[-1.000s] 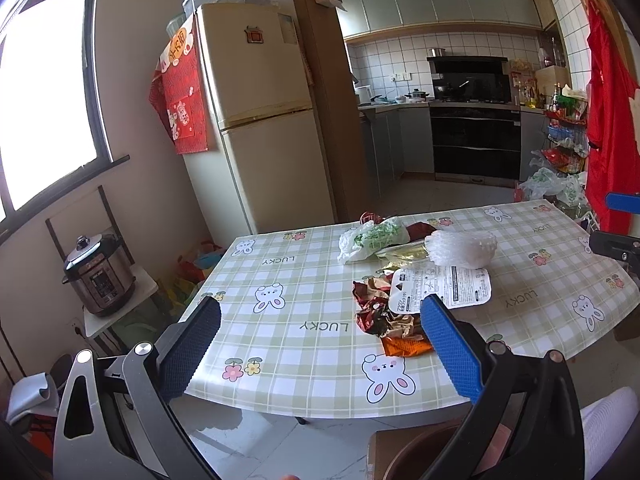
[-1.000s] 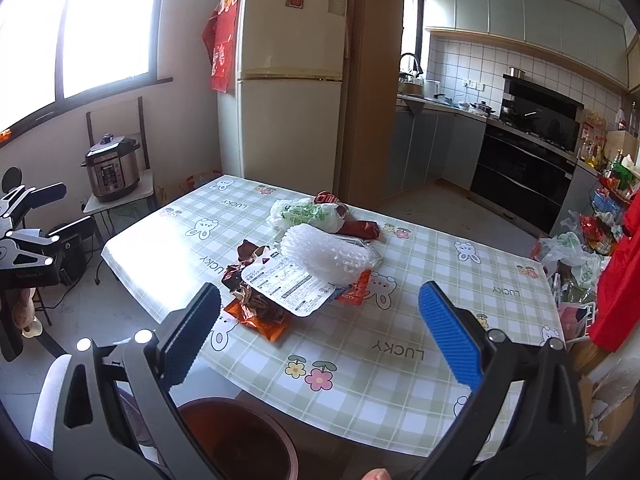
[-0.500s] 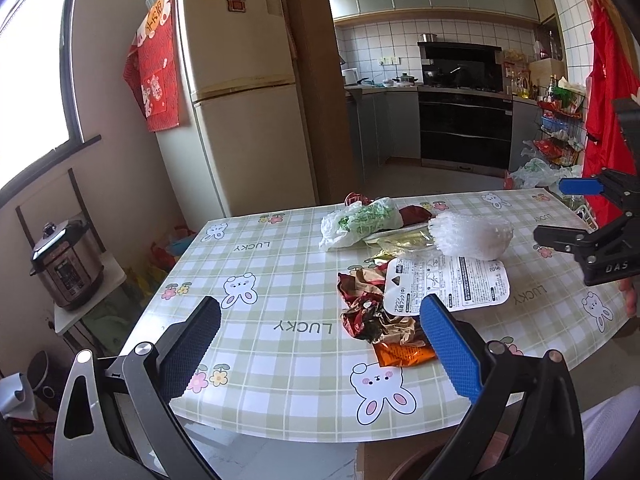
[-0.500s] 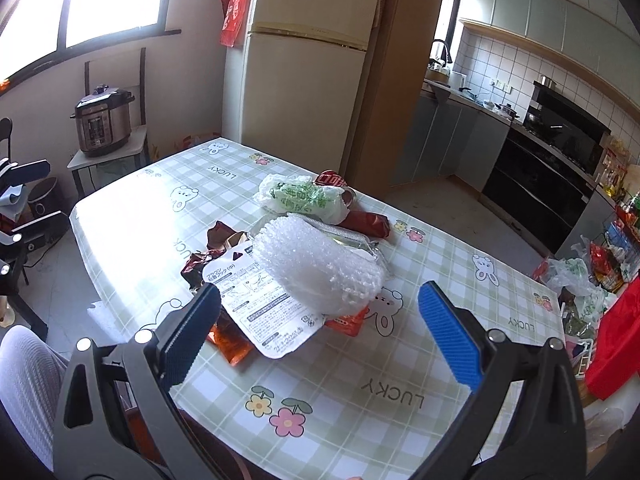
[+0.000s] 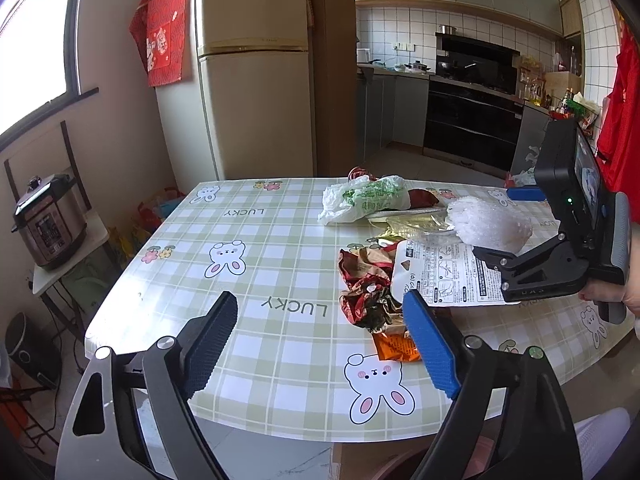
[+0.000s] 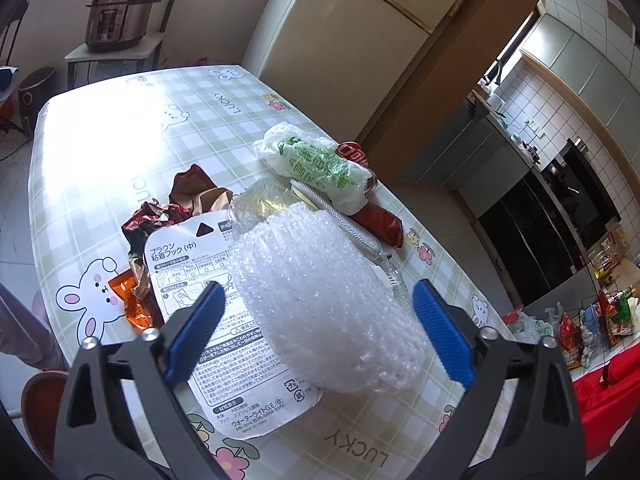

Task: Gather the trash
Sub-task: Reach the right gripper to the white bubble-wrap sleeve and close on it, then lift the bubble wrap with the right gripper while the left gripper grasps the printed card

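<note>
A roll of bubble wrap (image 6: pixel 320 300) is framed between the closing jaws of the right gripper (image 6: pixel 316 320), whose pads are not seen to touch it. Its long axis runs from 10 o'clock to 4 o'clock across a white printed package card (image 6: pixel 224 320) on the checked table (image 6: pixel 100 128). One green-printed plastic bag (image 6: pixel 316 164) lies at 12 o'clock; one crumpled red-brown wrapper (image 6: pixel 188 196) and one orange packet (image 6: pixel 134 300) lie at 9 to 10 o'clock. A clear tray, possibly, is seen beneath. The left gripper (image 5: pixel 320 340) is also closing, with only bare tablecloth between its jaws.
</note>
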